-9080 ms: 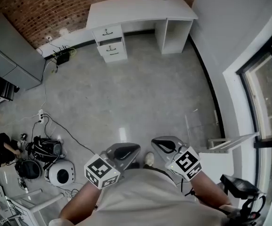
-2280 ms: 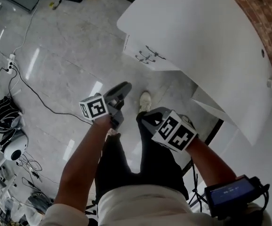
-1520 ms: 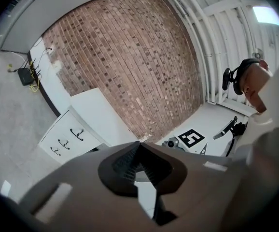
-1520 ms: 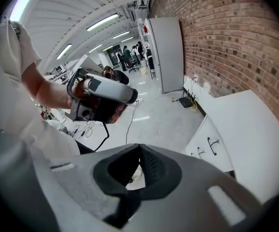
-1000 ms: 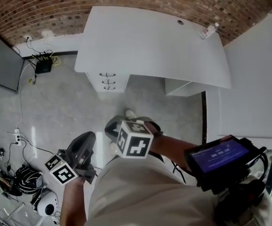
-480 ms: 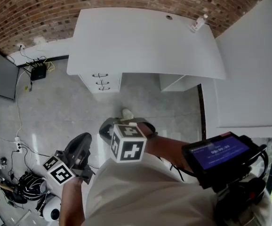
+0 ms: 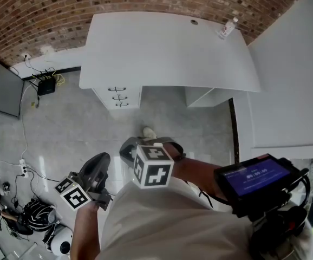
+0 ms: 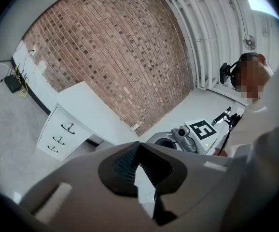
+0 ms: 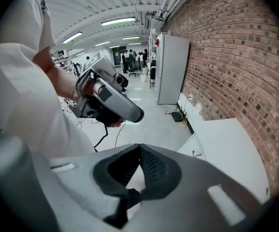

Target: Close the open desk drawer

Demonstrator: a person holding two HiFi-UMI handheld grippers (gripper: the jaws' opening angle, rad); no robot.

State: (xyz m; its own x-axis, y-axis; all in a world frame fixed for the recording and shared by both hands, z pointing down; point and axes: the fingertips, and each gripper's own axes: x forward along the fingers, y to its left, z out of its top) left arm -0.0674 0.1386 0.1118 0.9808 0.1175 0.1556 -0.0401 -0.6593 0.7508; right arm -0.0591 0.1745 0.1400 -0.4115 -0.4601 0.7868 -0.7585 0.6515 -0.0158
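Looking along the left gripper (image 8: 138, 146), we find its dark ribbed pads (image 8: 121, 166) shut tip to tip, with nothing caught between them. The right gripper (image 9: 139, 149) reads the same in its own view: jaws together and empty.

From the head view, both grippers hang close to our body, the left one lower and further out to the side, the right one just beside a pale shoe (image 7: 148, 132). Neither is near the furniture.

The white desk (image 7: 167, 47) stands well ahead against the brick wall (image 7: 91, 1). Its drawer unit (image 7: 118, 97) sits under the left end, and the three handled fronts look flush with one another. We cannot make out one standing proud.

Only the head view shows the bottle (image 7: 227, 28) on the far corner of the desk top, the lit screen (image 7: 253, 176) strapped to our right arm, and the black box (image 7: 45, 85) with its cables on the floor by the wall.

Only the left gripper view shows the drawer fronts nearly face-on, along with the right gripper's marker cube (image 8: 204, 129).

Only the right gripper view shows a hand holding the left gripper, a tall grey cabinet (image 9: 173, 66) by the brick wall, and ceiling lights (image 9: 118, 21) running down a long room.
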